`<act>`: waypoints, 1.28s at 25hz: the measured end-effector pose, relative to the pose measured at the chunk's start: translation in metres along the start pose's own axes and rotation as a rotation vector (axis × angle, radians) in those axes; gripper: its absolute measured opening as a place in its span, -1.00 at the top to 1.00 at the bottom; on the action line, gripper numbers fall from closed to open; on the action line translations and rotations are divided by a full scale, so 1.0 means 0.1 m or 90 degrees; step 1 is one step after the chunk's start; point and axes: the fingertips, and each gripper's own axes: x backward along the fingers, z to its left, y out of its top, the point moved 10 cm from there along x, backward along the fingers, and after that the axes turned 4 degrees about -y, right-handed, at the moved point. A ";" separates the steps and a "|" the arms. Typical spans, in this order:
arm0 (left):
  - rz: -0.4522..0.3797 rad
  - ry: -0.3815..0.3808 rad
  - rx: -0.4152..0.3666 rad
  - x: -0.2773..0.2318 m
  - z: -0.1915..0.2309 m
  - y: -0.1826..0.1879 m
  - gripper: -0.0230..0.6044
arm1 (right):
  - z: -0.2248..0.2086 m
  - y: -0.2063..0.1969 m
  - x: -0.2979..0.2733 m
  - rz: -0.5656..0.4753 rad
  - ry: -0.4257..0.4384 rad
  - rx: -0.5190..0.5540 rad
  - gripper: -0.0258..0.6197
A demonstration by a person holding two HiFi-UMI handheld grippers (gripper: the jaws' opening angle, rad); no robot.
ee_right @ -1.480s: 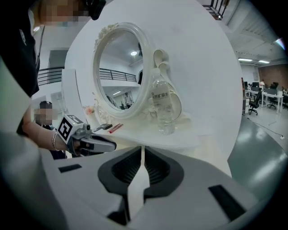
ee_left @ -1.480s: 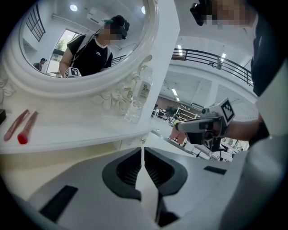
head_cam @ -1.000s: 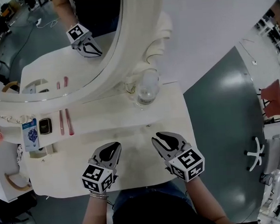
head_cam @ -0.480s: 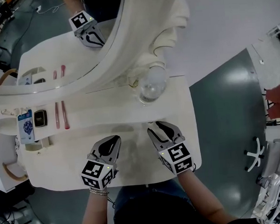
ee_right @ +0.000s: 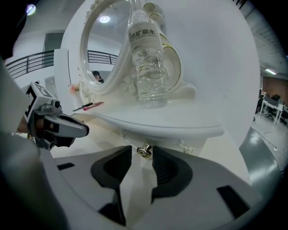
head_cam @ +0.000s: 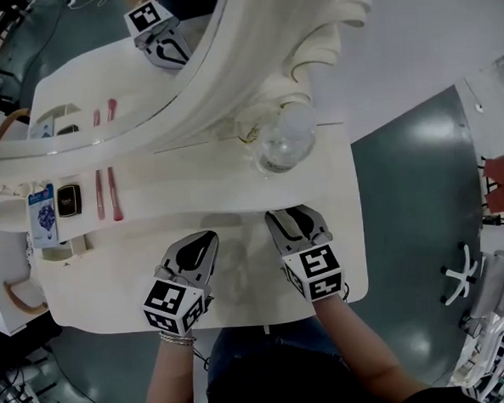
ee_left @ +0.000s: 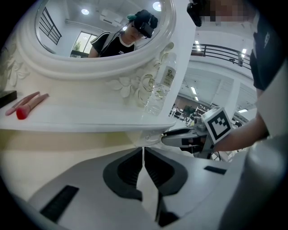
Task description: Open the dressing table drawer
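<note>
A small gold knob [ee_right: 144, 151] sits on the white drawer front [ee_right: 167, 140] under the dressing table's raised shelf [ee_right: 180, 119]. My right gripper [ee_right: 143, 156] [head_cam: 294, 212] is open, and its jaws have just been opening. The knob lies between the fingertips, and the pads are not pressing on it. Beside it, over the lower tabletop [head_cam: 112, 286], my left gripper [head_cam: 205, 239] [ee_left: 143, 150] is shut on nothing, with only a thin slit between its jaws.
A clear water bottle [ee_right: 147, 63] [head_cam: 284, 143] stands on the shelf right above the knob, against the oval mirror's carved frame [head_cam: 228, 87]. Two pink sticks [head_cam: 107, 195], a dark box [head_cam: 68, 200] and a blue-and-white card [head_cam: 43, 216] lie further left on the shelf.
My right gripper has moved forward and down to the shelf's front edge, and its jaws stand wider. The left gripper has stayed about where it was.
</note>
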 end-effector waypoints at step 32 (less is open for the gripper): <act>0.013 -0.042 -0.021 0.18 -0.13 -0.10 0.86 | 0.19 -0.23 0.30 0.020 -0.021 -0.049 0.59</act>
